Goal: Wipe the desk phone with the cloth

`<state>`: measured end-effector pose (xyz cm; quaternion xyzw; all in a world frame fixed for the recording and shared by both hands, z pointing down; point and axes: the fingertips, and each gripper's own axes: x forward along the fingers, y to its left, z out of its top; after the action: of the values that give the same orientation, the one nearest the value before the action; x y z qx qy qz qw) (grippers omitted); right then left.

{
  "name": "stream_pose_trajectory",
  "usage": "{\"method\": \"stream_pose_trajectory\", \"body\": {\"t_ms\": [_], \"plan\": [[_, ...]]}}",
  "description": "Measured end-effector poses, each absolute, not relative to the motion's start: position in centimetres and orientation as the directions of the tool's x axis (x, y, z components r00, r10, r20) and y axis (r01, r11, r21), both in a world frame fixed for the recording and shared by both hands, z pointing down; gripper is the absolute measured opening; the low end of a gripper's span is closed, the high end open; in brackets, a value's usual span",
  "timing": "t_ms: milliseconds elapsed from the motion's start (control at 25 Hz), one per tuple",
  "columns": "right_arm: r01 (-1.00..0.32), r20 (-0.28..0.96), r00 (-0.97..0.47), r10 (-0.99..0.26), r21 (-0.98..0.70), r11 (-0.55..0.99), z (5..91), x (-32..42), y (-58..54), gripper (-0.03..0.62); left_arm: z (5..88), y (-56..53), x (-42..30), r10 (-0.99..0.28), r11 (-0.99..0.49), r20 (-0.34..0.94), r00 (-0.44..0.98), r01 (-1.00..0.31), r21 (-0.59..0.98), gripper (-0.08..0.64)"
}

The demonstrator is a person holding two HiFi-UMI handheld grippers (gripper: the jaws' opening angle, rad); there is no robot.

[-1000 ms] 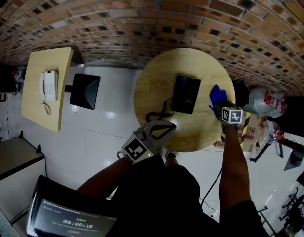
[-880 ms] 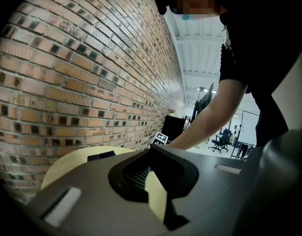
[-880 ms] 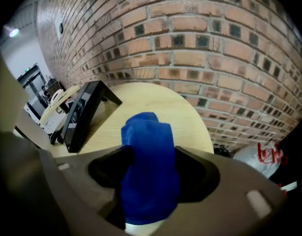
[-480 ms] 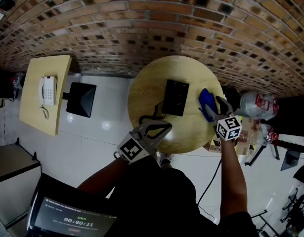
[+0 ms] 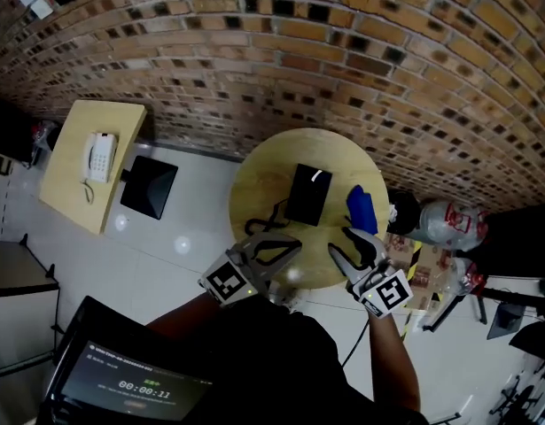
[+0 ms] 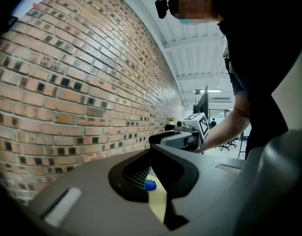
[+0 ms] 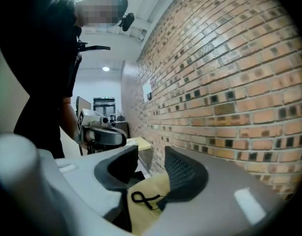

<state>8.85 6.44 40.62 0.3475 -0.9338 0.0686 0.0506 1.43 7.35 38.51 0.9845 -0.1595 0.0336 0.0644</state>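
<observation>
Closing my right fingers [image 5: 362, 244] on empty air, left fingers [image 5: 292, 240] tip to tip and empty, I hover at the round pale-wood surface's [image 5: 259, 180] near rim. The soft blue cloth [image 5: 362, 209] lies just right of the flat black desk phone [image 5: 307, 195]. A shallow pinch might slip off, or shove the phone across smooth wood.

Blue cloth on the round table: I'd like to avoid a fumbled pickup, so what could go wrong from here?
1. The right gripper is closing its jaws with nothing between them, short of the blue cloth. Shut early, they would likely miss it.
2. The cloth lies near the rim of the table, so a push could slide it off.
3. The phone cord loops on the table ahead of those jaws and might snag.
</observation>
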Motion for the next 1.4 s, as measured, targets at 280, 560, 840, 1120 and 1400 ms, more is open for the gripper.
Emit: {"method": "stream_pose_trajectory", "body": {"t_ms": [280, 560, 840, 1120, 1400], "plan": [[-0.555, 0.067, -0.832, -0.551, -0.131, 0.822, 36.3, 5.3, 11.6, 0.037, 36.5, 10.2, 1.1, -0.331, -0.935, 0.072, 0.941, -0.337, 0.111, -0.008], [-0.567, 0.052, -0.823, -0.565, -0.106, 0.817, 34.3, 3.9, 14.2, 0.000, 34.2, 11.9, 1.6, -0.332, -0.937, 0.034, 0.943, -0.334, 0.106, -0.009], [-0.580, 0.046, -0.813, -0.580, -0.147, 0.801, 33.6, 4.2, 13.9, -0.002, 33.3, 12.7, 2.3, -0.316, -0.938, 0.021, 0.949, -0.315, 0.144, -0.008], [-0.588, 0.055, -0.808, -0.587, -0.137, 0.797, 33.5, 3.7, 14.5, -0.001, 32.7, 13.2, 2.7, -0.287, -0.952, 0.003, 0.958, -0.286, 0.108, -0.009], [-0.575, 0.056, -0.817, -0.574, -0.157, 0.803, 33.2, 3.0, 14.8, 0.000, 32.5, 13.4, 2.2, -0.292, -0.949, 0.013, 0.956, -0.292, 0.117, -0.009]]}}
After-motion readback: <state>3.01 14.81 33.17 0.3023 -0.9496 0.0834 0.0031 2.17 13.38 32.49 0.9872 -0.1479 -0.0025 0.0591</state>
